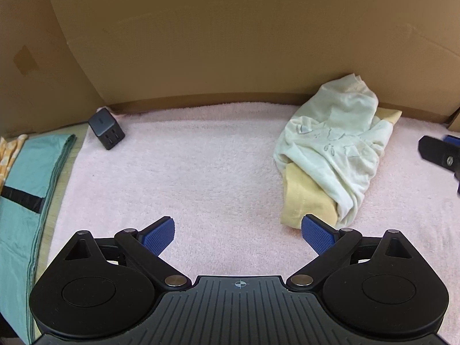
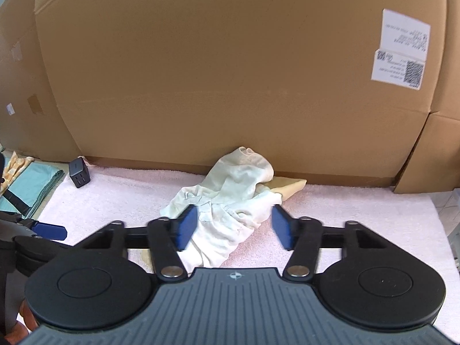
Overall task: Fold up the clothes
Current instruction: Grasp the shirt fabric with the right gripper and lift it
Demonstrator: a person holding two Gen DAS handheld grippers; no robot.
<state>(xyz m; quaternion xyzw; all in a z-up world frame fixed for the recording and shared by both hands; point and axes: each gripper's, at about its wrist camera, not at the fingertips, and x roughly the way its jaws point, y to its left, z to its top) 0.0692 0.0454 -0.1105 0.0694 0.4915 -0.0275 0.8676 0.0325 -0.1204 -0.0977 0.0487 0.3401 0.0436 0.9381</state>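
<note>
With nothing yet gripped, the left gripper point(image 1: 240, 234) gapes wide beside the crumpled pale-green and yellow cotton garment point(image 1: 330, 149), while the right gripper point(image 2: 234, 227), jaws apart, frames it ahead for pickup.

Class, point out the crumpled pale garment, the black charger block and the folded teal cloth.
crumpled pale garment point(image 1: 333, 146), left wrist view, printed front.
black charger block point(image 1: 107, 132), left wrist view, port face.
folded teal cloth point(image 1: 28, 172), left wrist view, top layer.

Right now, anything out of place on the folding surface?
Yes: a small black cube-shaped charger block sits on the pink towel mat's far left corner, not clothing. The crumpled pale green garment overlaps a yellow one.
</note>
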